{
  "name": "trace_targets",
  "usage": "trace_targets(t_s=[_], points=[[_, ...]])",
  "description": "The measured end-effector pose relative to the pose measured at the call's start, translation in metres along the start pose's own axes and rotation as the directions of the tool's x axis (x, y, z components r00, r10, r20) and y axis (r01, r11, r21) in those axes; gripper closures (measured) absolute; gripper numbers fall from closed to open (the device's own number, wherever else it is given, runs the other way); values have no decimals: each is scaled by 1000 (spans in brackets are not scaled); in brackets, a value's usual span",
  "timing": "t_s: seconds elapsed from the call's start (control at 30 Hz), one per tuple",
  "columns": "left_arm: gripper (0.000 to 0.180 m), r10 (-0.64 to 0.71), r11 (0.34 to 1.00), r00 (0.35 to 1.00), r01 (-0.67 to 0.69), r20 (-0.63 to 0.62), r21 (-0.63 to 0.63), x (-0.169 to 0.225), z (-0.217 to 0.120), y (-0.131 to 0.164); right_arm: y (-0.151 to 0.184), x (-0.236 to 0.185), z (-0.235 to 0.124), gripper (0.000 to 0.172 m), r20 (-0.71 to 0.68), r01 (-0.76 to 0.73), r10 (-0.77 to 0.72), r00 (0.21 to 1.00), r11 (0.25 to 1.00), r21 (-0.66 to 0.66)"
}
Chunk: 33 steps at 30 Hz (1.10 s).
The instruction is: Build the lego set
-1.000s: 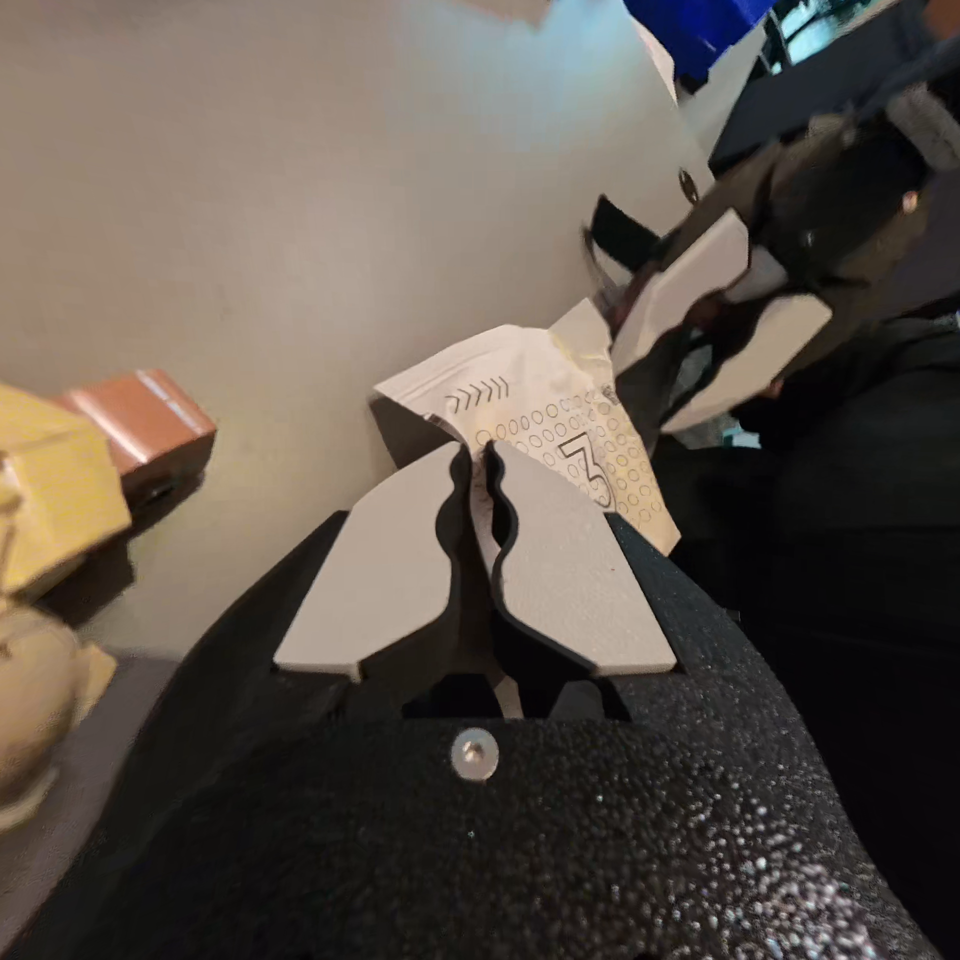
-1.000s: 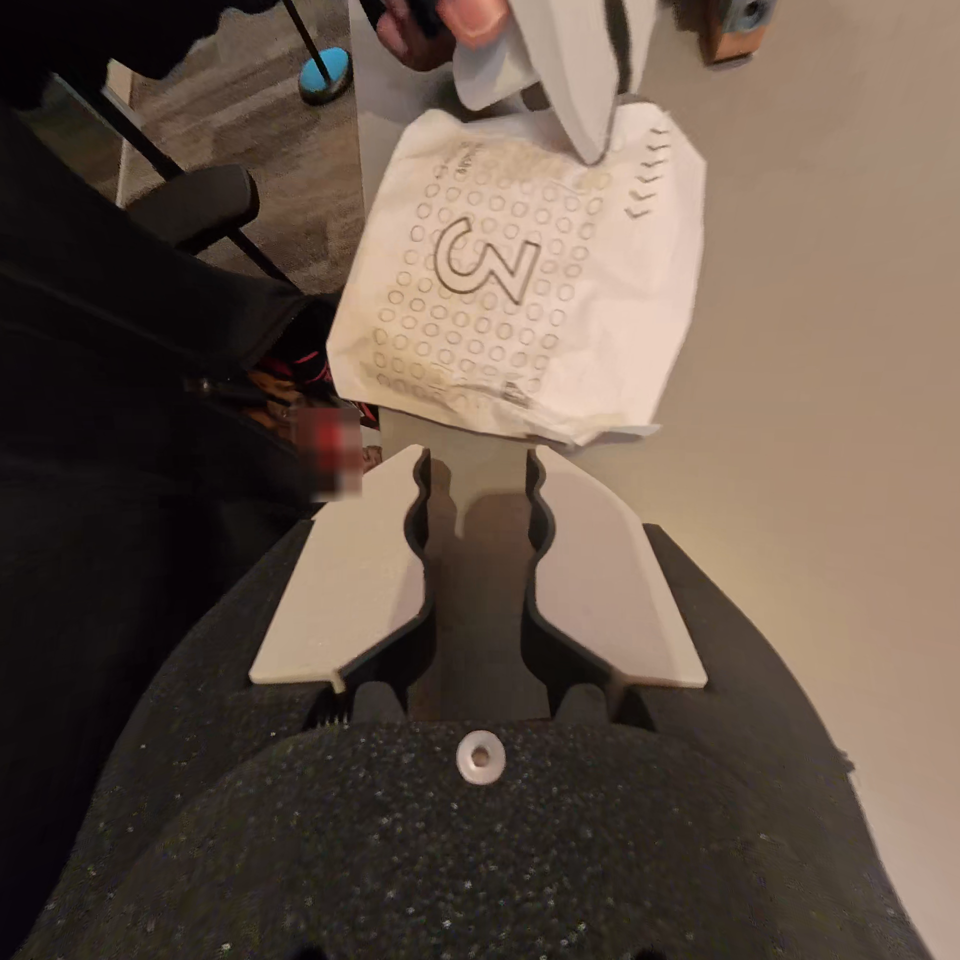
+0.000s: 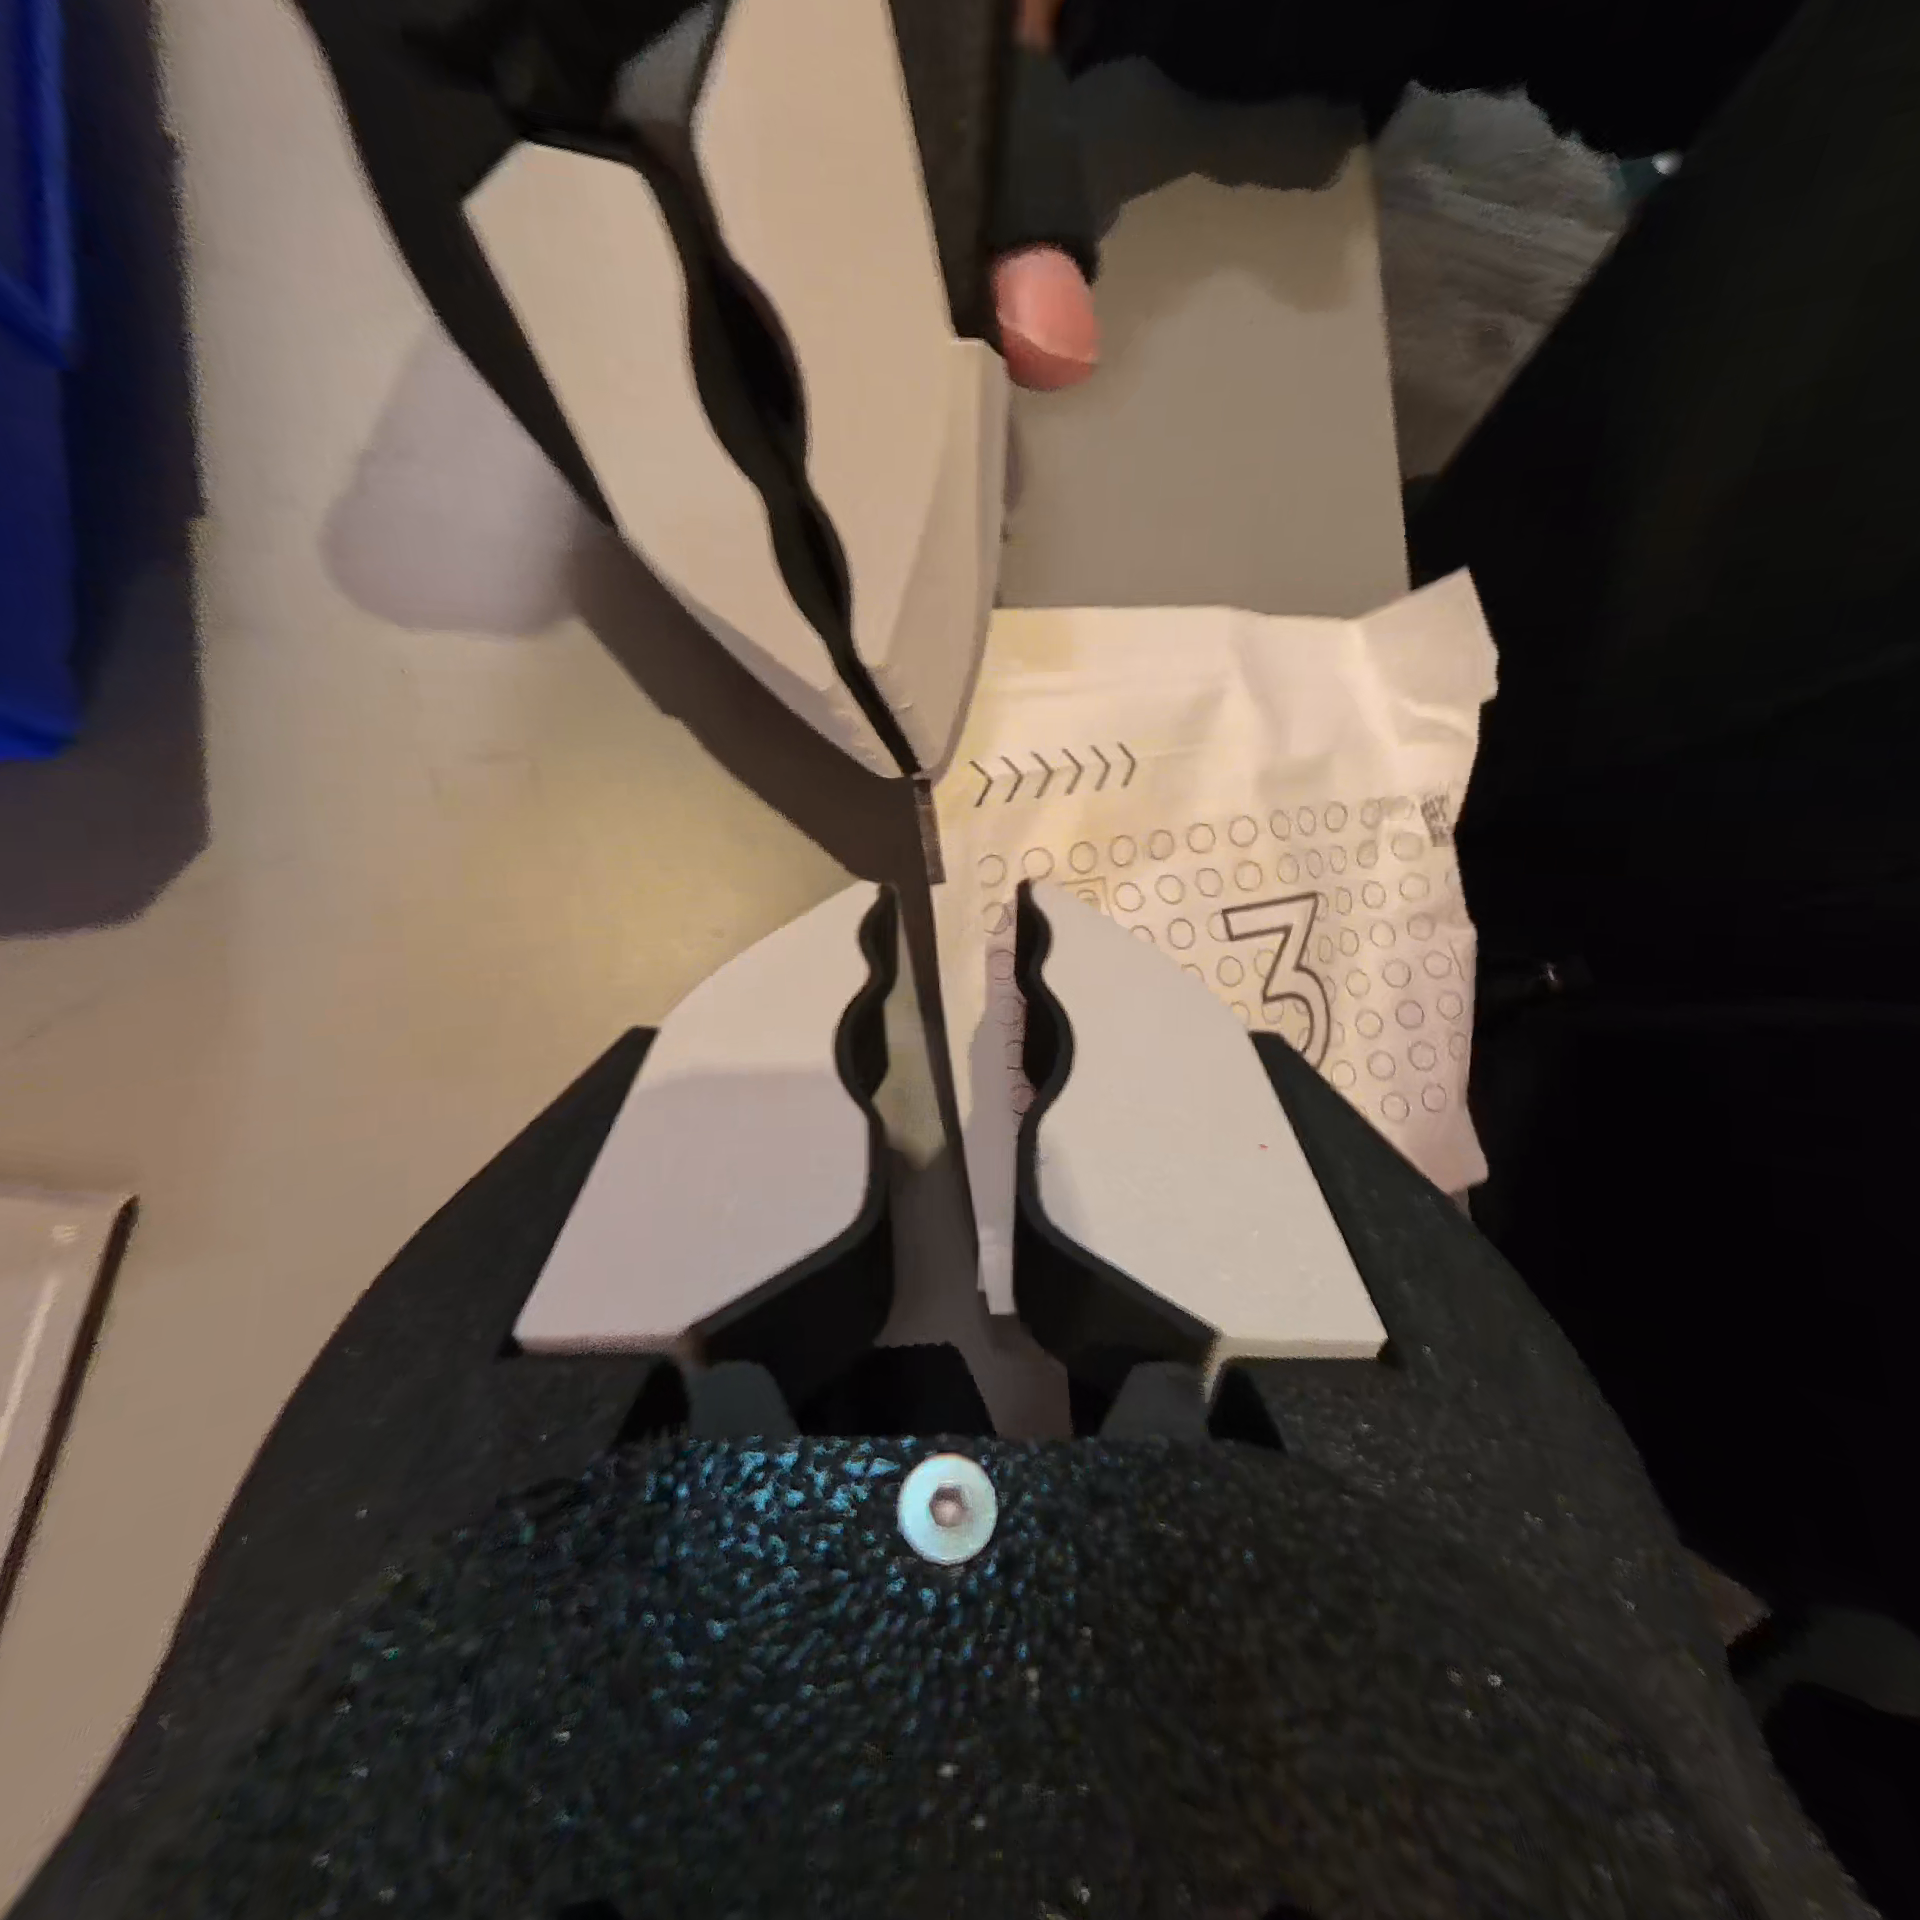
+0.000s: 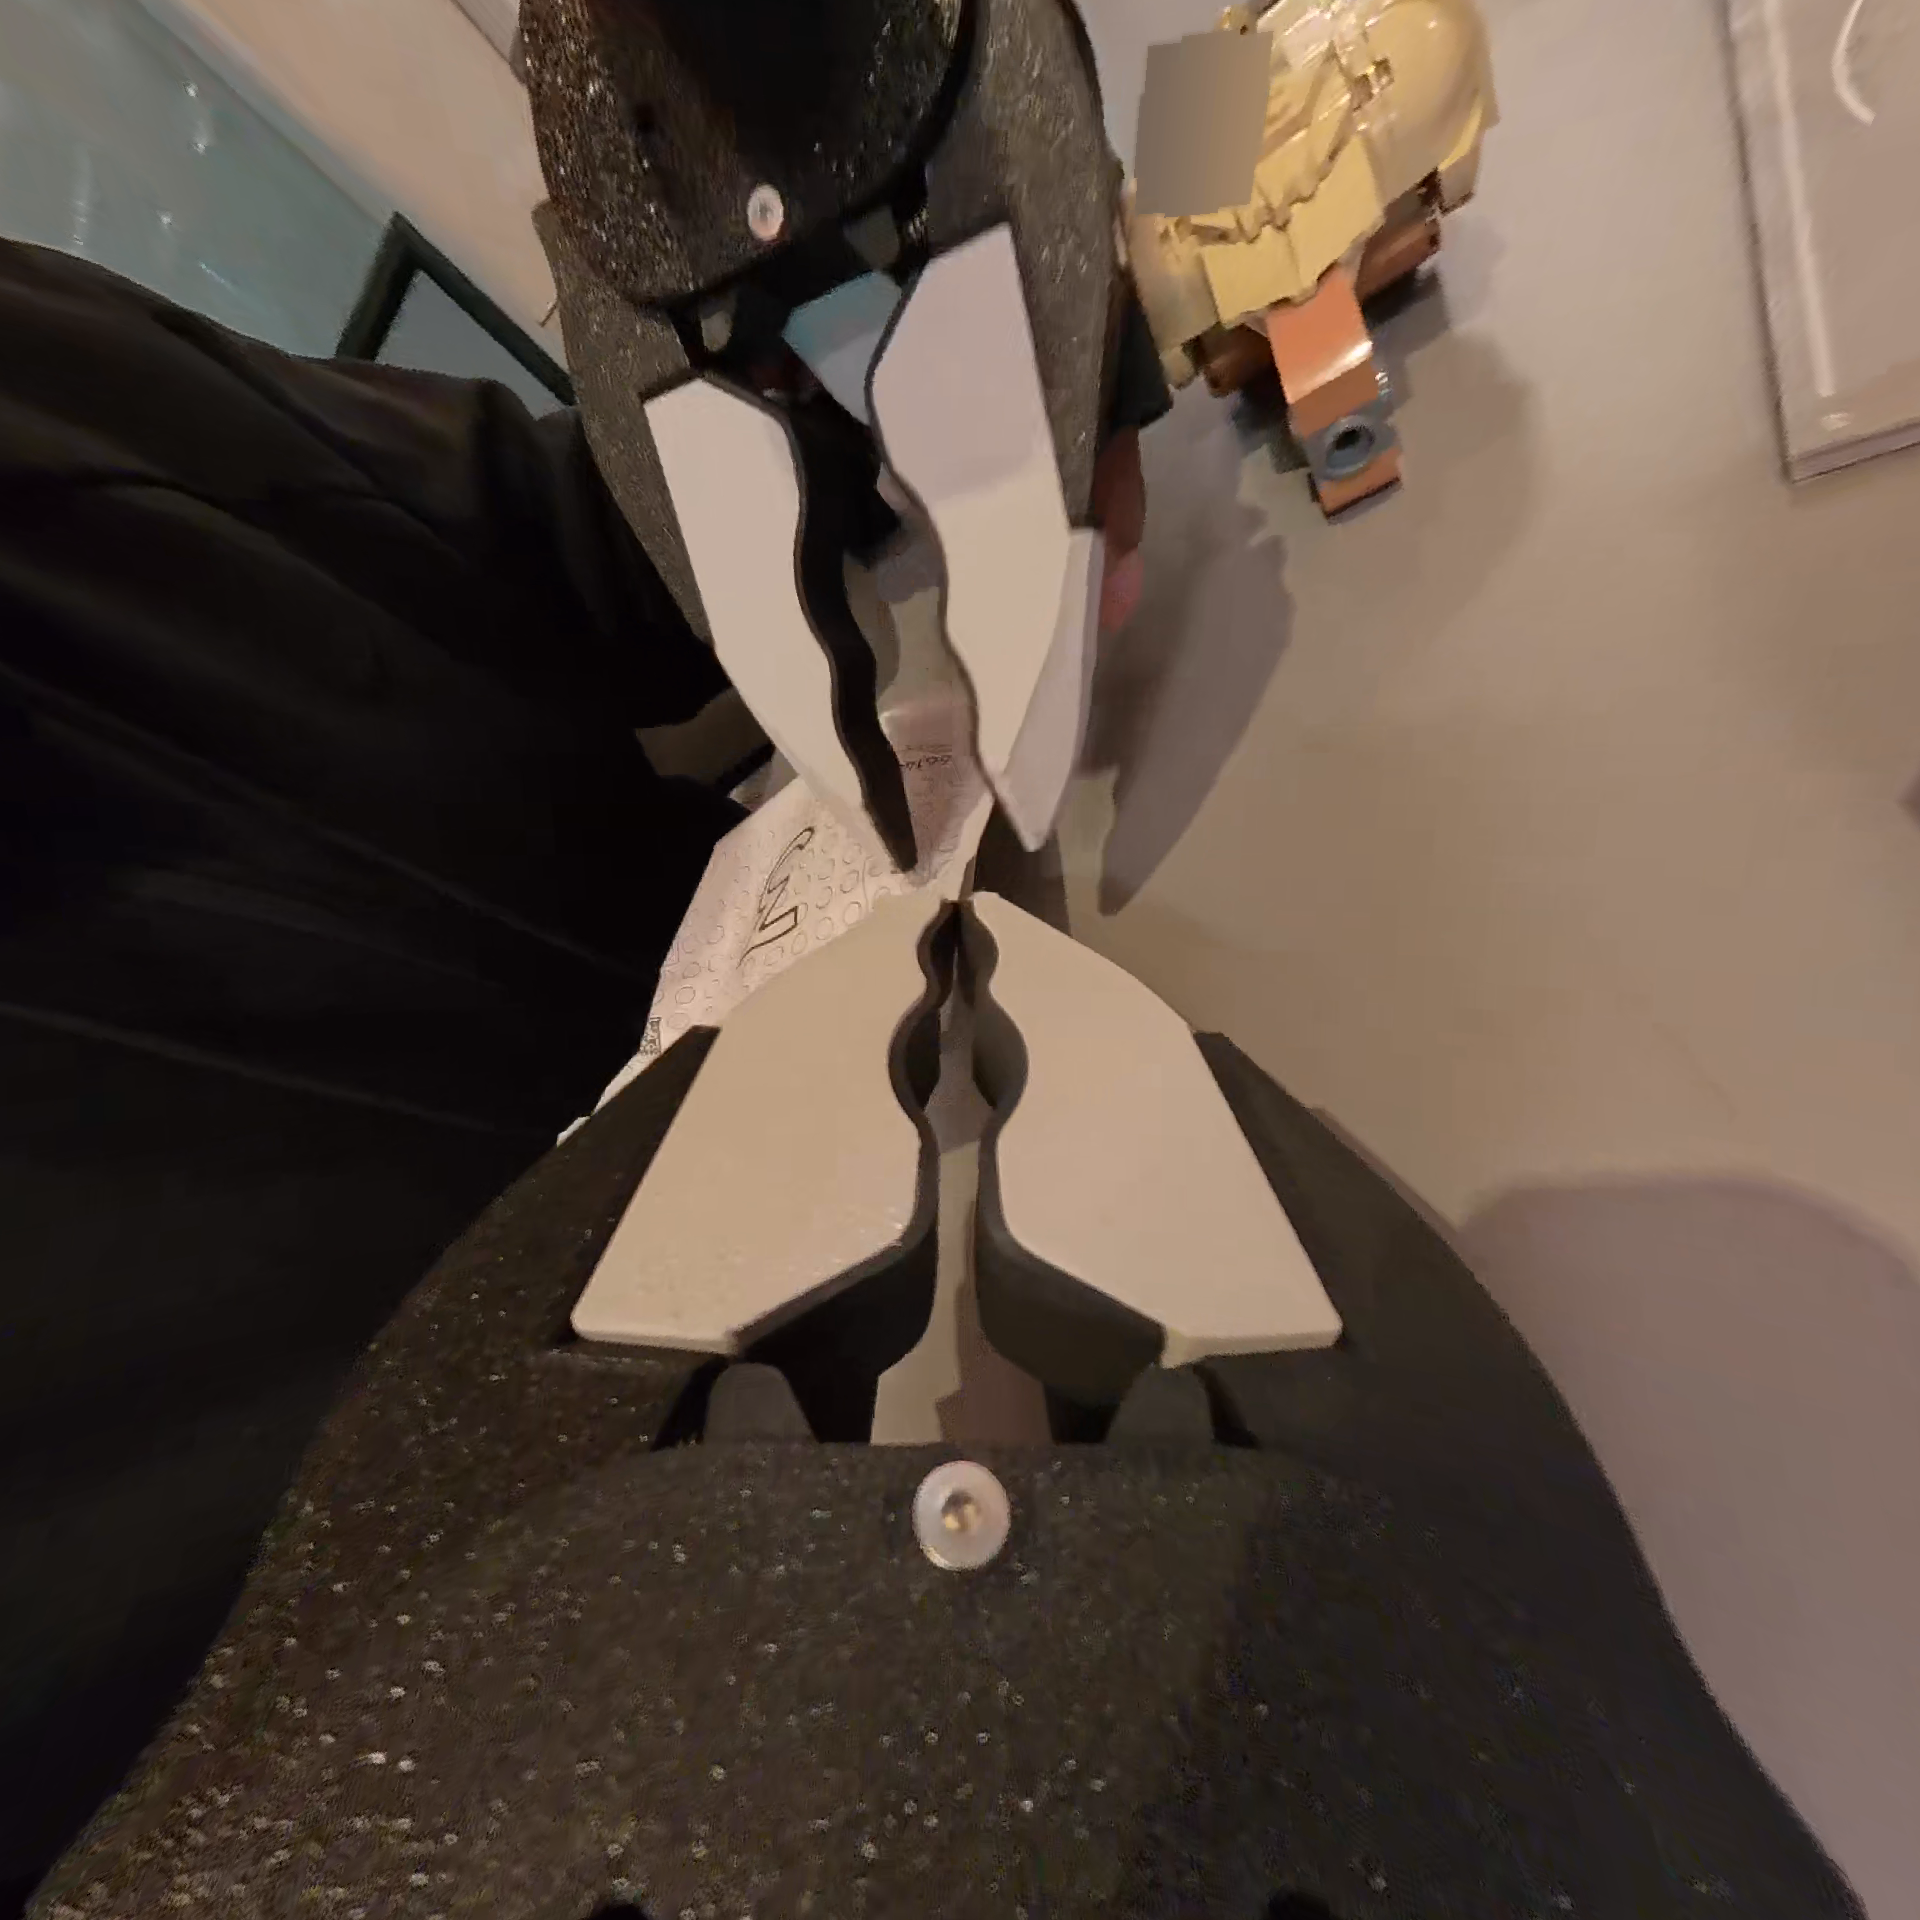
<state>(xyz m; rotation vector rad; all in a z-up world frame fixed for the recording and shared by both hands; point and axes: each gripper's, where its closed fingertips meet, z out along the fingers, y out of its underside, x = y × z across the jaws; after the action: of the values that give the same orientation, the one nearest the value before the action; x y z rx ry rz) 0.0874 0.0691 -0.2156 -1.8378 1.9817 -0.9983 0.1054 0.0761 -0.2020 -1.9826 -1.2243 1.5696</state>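
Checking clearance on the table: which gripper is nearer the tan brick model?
Left. The left gripper has its body right beside the tan brick model; the right gripper sits farther back, toward the camera, at the white paper bag.

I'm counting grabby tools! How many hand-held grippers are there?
2. The left hand-held gripper is open at the paper bag edge; the right hand-held gripper faces it, tips closed there.

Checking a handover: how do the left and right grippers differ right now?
The left gripper has its jaws apart; the right gripper has its jaws shut at the tips. The left straddles the white paper bag's edge without pressing it; the right closes at its corner. Both have grey fingers on black bodies, nearly tip to tip.
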Motion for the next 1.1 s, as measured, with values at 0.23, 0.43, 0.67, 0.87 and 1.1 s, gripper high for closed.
trace_targets(t_s=[0.23, 0.43, 0.67, 0.87, 1.1], points=[[148, -125, 989, 992, 126, -18, 74, -12, 13, -20, 3, 1, -6, 172, -65, 64, -63, 996, 998, 10], [174, -130, 987, 985, 140, -111, 83, 1, 21, -19, 5, 1, -6, 172, -92, 99, -100, 991, 995, -8], [180, -163, 981, 982, 172, -93, 93, 0, 23, -14, 10, 2, -3, 172, -119, 133, -138, 983, 990, -51], [180, -188, 978, 979, 194, -72, 75, -5, 26, -9, 17, 7, -7, 163, -167, 189, -208, 964, 974, -122], [180, -191, 976, 979, 197, -68, 93, -7, 25, -11, 23, 11, -2, 171, -179, 225, -257, 950, 957, -182]])
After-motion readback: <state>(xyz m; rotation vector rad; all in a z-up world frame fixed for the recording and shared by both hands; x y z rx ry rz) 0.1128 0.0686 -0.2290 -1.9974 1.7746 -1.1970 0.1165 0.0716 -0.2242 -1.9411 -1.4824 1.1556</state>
